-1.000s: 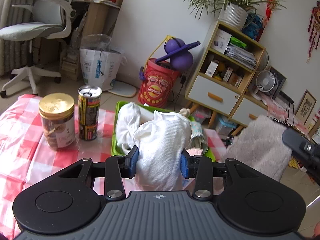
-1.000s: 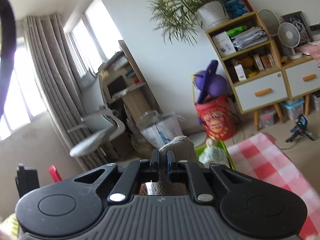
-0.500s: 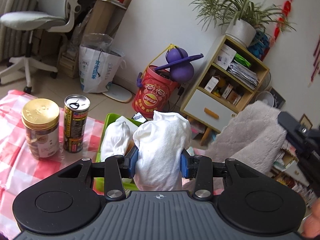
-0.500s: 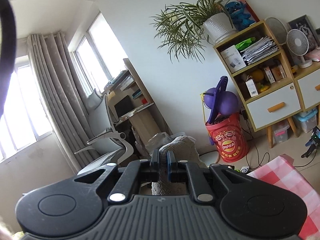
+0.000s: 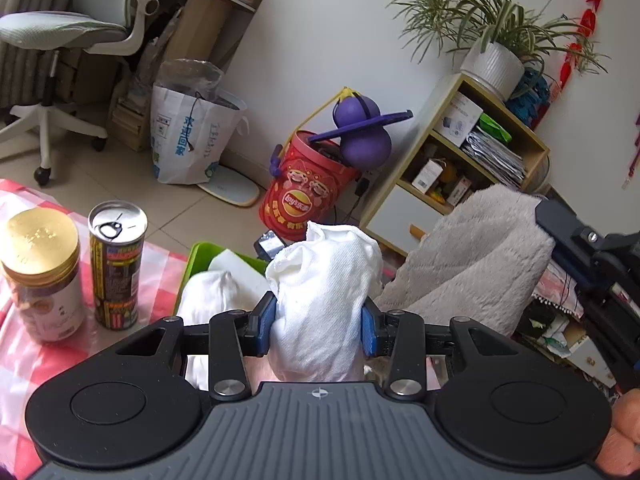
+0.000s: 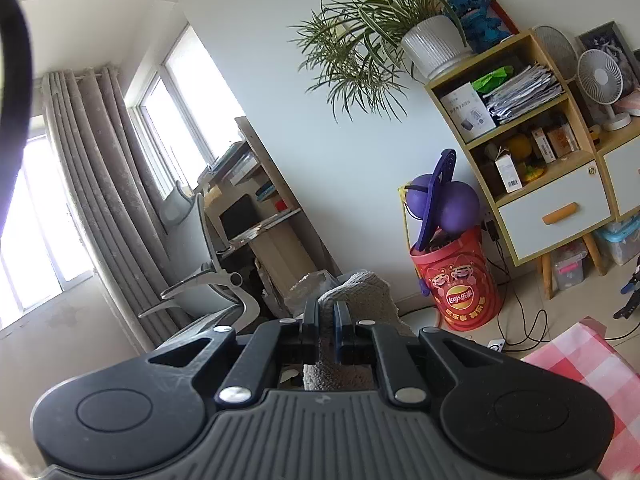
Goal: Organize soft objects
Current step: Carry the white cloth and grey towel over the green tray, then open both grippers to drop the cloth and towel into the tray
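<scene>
My left gripper (image 5: 318, 322) is shut on a bunched white cloth (image 5: 326, 280) and holds it up above the green bin (image 5: 192, 258). The bin holds another white cloth (image 5: 208, 300). My right gripper (image 6: 326, 320) is shut on a grey fluffy towel (image 6: 360, 292), raised high and tilted toward the room. In the left wrist view the same grey towel (image 5: 472, 256) hangs from the right gripper at the right.
A gold-lidded jar (image 5: 40, 268) and a tall drink can (image 5: 116, 264) stand on the red checked tablecloth (image 5: 24, 364) left of the bin. A red Lay's bucket (image 5: 304, 196), a shelf cabinet (image 5: 460, 168) and an office chair (image 5: 68, 36) stand beyond the table.
Both grippers have risen and tilted up, each keeping its cloth. The grey towel has come up higher beside the white cloth. The bin now sits lower in the left view.
</scene>
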Action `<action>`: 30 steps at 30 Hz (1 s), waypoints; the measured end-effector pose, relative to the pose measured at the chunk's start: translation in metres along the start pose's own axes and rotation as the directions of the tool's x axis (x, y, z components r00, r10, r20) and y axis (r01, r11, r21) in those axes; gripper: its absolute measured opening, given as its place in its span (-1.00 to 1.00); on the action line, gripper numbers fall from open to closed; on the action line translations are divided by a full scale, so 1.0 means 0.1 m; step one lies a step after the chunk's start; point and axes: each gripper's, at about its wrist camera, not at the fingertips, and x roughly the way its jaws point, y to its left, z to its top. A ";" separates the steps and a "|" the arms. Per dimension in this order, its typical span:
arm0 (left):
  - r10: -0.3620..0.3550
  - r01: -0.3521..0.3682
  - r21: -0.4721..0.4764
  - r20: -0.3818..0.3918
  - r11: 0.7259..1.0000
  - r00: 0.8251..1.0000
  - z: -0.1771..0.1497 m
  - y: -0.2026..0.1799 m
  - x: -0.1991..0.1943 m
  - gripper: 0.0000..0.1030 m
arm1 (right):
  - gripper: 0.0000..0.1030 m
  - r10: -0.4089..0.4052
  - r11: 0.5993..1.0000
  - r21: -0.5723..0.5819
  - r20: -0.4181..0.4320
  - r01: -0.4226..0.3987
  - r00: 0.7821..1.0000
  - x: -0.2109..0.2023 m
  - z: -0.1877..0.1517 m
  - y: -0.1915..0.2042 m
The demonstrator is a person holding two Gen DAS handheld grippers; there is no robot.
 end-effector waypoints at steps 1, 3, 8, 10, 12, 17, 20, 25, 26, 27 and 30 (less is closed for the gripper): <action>-0.001 0.001 -0.002 0.000 1.000 1.000 0.01 0.01 0.03 -0.20 | -1.00 -0.002 1.000 -0.003 -0.003 0.002 1.000 0.04 -0.01 -0.01; -0.006 0.006 -0.008 -0.003 1.000 1.000 0.05 0.03 0.11 -0.20 | -1.00 -0.010 1.000 -0.001 -0.010 0.010 1.000 0.13 -0.03 -0.04; -0.003 0.002 -0.036 -0.013 0.999 1.000 0.08 0.11 0.31 -0.12 | -1.00 -0.037 0.999 0.007 -0.042 0.037 0.998 0.37 -0.12 -0.17; 0.011 -0.013 -0.052 -0.030 0.999 0.999 0.06 0.15 0.39 0.10 | -1.00 -0.060 0.998 0.029 -0.069 0.062 0.996 0.46 -0.19 -0.25; 0.025 -0.026 -0.075 -0.020 0.997 0.999 0.03 0.18 0.42 0.47 | -1.00 -0.077 0.997 0.023 -0.104 0.080 0.992 0.54 -0.26 -0.30; 0.044 -0.049 -0.092 -0.054 0.995 0.998 0.03 0.21 0.40 0.57 | -0.86 -0.119 0.993 0.004 -0.138 0.121 0.983 0.54 -0.29 -0.34; 0.059 -0.064 -0.080 -0.065 0.995 0.996 0.05 0.18 0.32 0.60 | -0.85 -0.109 0.994 -0.004 -0.125 0.109 0.986 0.45 -0.22 -0.30; 0.135 -0.136 0.001 -0.123 0.991 0.983 -0.03 0.11 0.21 0.61 | -0.84 -0.110 0.992 -0.069 -0.131 0.101 0.985 0.31 -0.16 -0.14; 0.146 -0.147 -0.001 -0.132 0.989 0.980 -0.06 0.12 0.18 0.61 | -0.83 -0.115 0.991 -0.082 -0.135 0.104 0.984 0.28 -0.17 -0.11; 0.152 -0.154 -0.007 -0.142 0.988 0.978 -0.09 0.14 0.15 0.62 | -0.83 -0.118 0.990 -0.088 -0.140 0.106 0.983 0.25 -0.17 -0.10; 0.156 -0.162 -0.021 -0.170 0.987 0.973 -0.17 0.19 0.05 0.62 | -0.83 -0.121 0.991 -0.080 -0.156 0.110 0.980 0.14 -0.19 -0.08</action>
